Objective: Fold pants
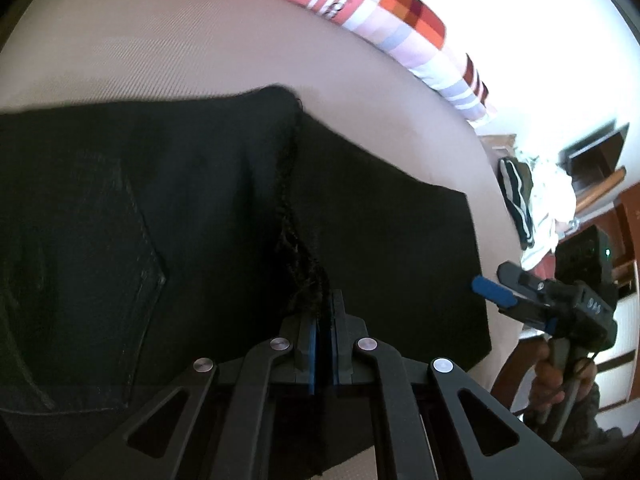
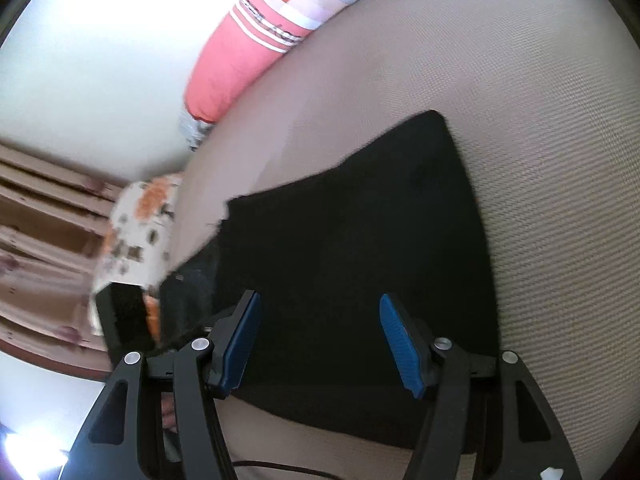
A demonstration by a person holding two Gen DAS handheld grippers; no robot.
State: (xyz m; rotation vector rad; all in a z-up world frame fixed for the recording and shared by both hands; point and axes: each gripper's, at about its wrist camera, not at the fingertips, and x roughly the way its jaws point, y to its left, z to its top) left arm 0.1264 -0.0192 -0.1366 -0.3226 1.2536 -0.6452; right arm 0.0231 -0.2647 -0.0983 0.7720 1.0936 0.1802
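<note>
Black pants (image 1: 192,208) lie folded on the beige bed (image 1: 160,48), back pocket showing at the left. My left gripper (image 1: 323,320) is shut on the frayed hem edge of the pants near their front edge. My right gripper (image 2: 320,340) is open over the black pants (image 2: 360,232), its blue pads apart and holding nothing. It also shows in the left wrist view (image 1: 494,290) at the pants' right edge, held by a hand.
A pink and checkered pillow (image 1: 352,0) lies along the far side of the bed; it also shows in the right wrist view (image 2: 240,60). Clothes (image 1: 532,200) and wooden furniture (image 1: 600,160) stand beyond the bed's right end. A floral cloth (image 2: 136,232) hangs off the bed's left.
</note>
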